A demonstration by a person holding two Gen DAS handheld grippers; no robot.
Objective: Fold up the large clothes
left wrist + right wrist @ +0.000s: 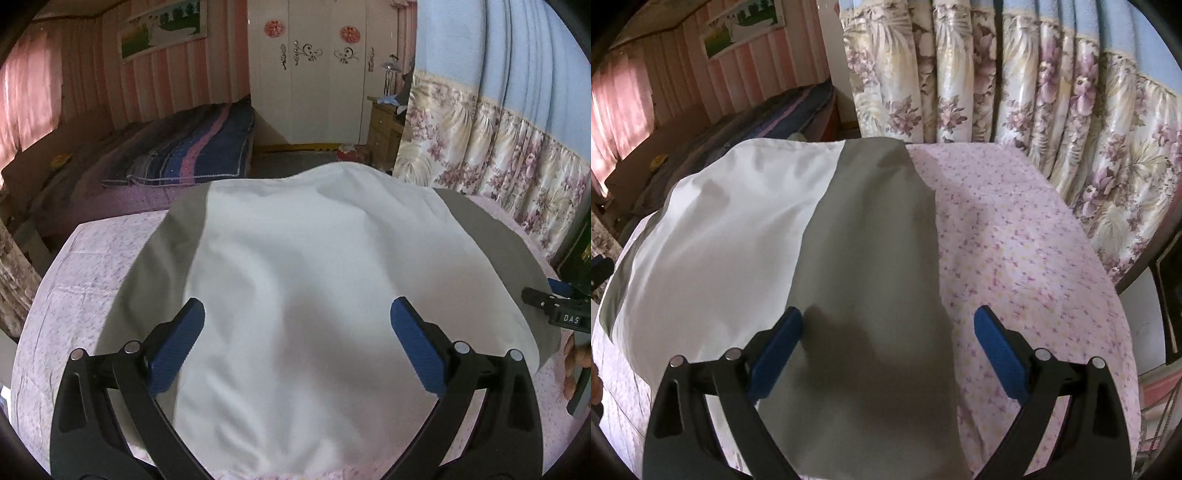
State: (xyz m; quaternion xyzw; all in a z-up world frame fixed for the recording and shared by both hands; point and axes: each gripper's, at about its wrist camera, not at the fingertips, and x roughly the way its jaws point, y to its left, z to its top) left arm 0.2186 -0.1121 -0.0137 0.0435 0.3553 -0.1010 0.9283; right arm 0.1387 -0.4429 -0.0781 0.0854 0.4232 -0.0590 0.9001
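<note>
A large white garment (314, 295) with grey side panels (155, 266) lies spread flat on a table covered with a pink flowered cloth (85, 277). My left gripper (297, 325) is open and empty, hovering over the white middle near the front edge. In the right wrist view the garment shows its white part (731, 229) and its grey right panel (871, 258). My right gripper (888, 332) is open and empty over the grey panel, its right finger over the cloth (1015, 240). The right gripper's body shows at the right edge of the left wrist view (561, 314).
Flowered curtains (1034, 92) hang close behind and right of the table. A bed with a dark striped blanket (195, 147) stands beyond the table on the left. A white wardrobe (314, 74) and a wooden cabinet (384, 125) stand at the back.
</note>
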